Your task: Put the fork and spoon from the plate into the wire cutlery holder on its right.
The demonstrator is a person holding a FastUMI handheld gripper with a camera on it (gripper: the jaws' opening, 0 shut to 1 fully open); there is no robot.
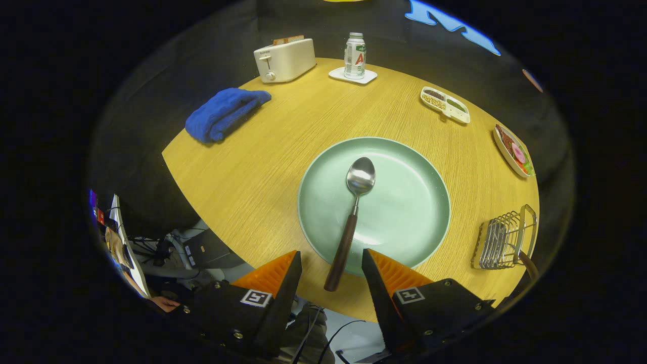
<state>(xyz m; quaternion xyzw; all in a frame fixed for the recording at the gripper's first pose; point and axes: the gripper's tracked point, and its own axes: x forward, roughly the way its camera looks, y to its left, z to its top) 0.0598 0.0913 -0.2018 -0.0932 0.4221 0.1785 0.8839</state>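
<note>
Table (263, 167): round and wood-grained; the spoon's handle end pokes past the plate rim toward you, so a clumsy nudge could knock it off the near edge.
Plate (404, 222): pale green, and your biggest container. It holds the spoon alone; I see no fork on it.
Wire cutlery holder (503, 237): to the plate's right, near the table edge. A dark handle seems to stick out by it, possibly the fork, though I cannot tell. It looks light, so a hard drop could tip or push it.
Spoon (352, 222): bowl at the plate's middle, dark handle running back to end between your fingertips. Pinch too near that end and it may pivot and slip.
Gripper (331, 263): fingers spread wide, holding nothing, one on each side of the handle end. Close off-centre and you will flick the spoon sideways.
Divided snack tray (445, 104): compartments of what look like beans or seeds.
</note>
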